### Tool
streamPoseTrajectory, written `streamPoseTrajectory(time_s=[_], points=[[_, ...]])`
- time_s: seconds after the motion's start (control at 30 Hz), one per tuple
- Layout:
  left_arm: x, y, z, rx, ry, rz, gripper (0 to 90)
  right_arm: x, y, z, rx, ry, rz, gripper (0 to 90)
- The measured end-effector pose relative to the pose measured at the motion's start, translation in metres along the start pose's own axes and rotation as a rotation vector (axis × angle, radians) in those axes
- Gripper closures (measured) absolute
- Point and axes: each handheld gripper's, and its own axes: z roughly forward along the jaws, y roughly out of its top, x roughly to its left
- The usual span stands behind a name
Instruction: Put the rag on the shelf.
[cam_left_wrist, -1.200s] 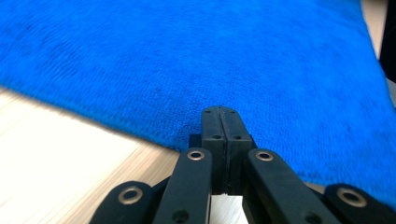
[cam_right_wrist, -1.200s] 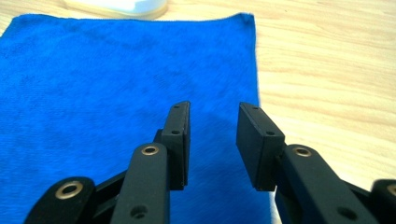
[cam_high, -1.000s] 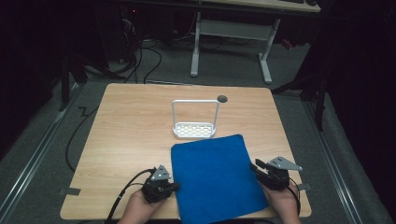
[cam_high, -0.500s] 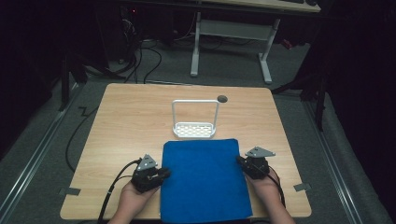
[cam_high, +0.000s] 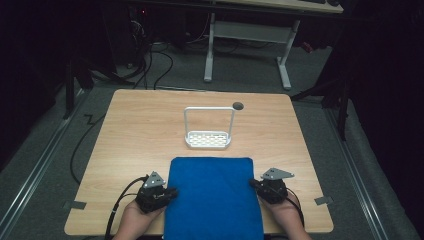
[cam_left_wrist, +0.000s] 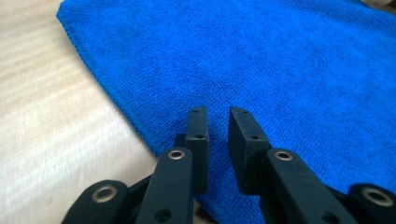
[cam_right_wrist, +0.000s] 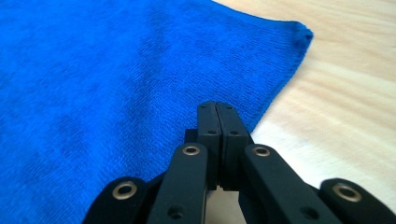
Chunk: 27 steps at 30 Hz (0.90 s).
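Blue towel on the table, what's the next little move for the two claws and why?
Probably close the left claw on the blue towel at its left edge. Its jaws have just been closing a little but stand slightly apart over the cloth, pinching nothing. The right claw has its jaws shut together at the right edge; whether cloth is caught between them cannot be told. A grip on both edges would likely let the towel be lifted.

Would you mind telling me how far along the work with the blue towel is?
Done: the towel lies flat and square on the table, its near end over the edge. In hand: the left gripper is at its left edge, jaws slightly apart, just closing a little; the right gripper is at its right edge, jaws together. Left: any folding; the white rack is untouched.
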Motion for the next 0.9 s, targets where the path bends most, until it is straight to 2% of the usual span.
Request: streamPoseTrajectory(time_s=[0.2, 0.47, 0.5, 0.53, 0.57, 0.6, 0.63, 0.67, 0.7, 0.73, 0.77, 0.8, 0.83, 0.87, 0.9], points=[[-0.003, -0.011, -0.011, -0.001, -0.018, -0.002, 78.5, 0.011, -0.006, -0.007, 0.009, 0.03, -0.025, 88.6], [-0.005, -0.018, -0.017, 0.003, -0.028, 0.001, 78.4, 0.017, -0.006, -0.009, 0.022, 0.013, -0.049, 86.7], [-0.005, -0.018, -0.017, 0.006, -0.033, 0.0, 78.1, 0.018, -0.005, -0.01, 0.021, 0.026, -0.046, 80.3], [-0.005, -0.018, -0.017, 0.006, -0.033, 0.0, 77.0, 0.018, -0.005, -0.01, 0.021, 0.026, -0.046, 80.3], [-0.005, -0.017, -0.017, -0.007, -0.025, 0.012, 74.2, 0.019, -0.003, -0.014, -0.011, 0.027, -0.028, 75.7], [-0.005, -0.017, -0.017, -0.007, -0.025, 0.012, 73.1, 0.019, -0.003, -0.014, -0.011, 0.027, -0.028, 75.7], [-0.003, -0.015, -0.018, -0.037, -0.007, 0.02, 70.4, 0.022, -0.002, -0.018, -0.05, 0.017, -0.022, 70.9], [-0.003, -0.015, -0.018, -0.037, -0.007, 0.02, 69.5, 0.022, -0.002, -0.018, -0.05, 0.017, -0.022, 70.9], [0.002, -0.011, -0.022, -0.094, 0.007, 0.007, 67.4, 0.025, -0.003, -0.02, -0.059, 0.012, -0.029, 68.3], [0.002, -0.011, -0.022, -0.094, 0.007, 0.007, 65.6, 0.026, -0.002, -0.02, -0.06, 0.003, -0.043, 67.0], [0.009, -0.006, -0.023, -0.129, 0.026, -0.006, 64.2, 0.026, -0.003, -0.019, -0.067, -0.007, -0.052, 66.4], [0.009, -0.006, -0.023, -0.129, 0.026, -0.006, 62.5, 0.026, -0.003, -0.019, -0.067, -0.007, -0.052, 66.4], [0.016, -0.002, -0.023, -0.141, 0.046, -0.021, 62.5, 0.025, -0.003, -0.018, -0.068, -0.008, -0.048, 66.0], [0.026, 0.002, -0.02, -0.15, 0.06, -0.046, 57.9, 0.021, -0.004, -0.017, -0.069, -0.007, -0.034, 64.1], [0.026, 0.002, -0.02, -0.15, 0.06, -0.046, 55.8, 0.02, -0.004, -0.017, -0.074, -0.01, -0.029, 63.7]])
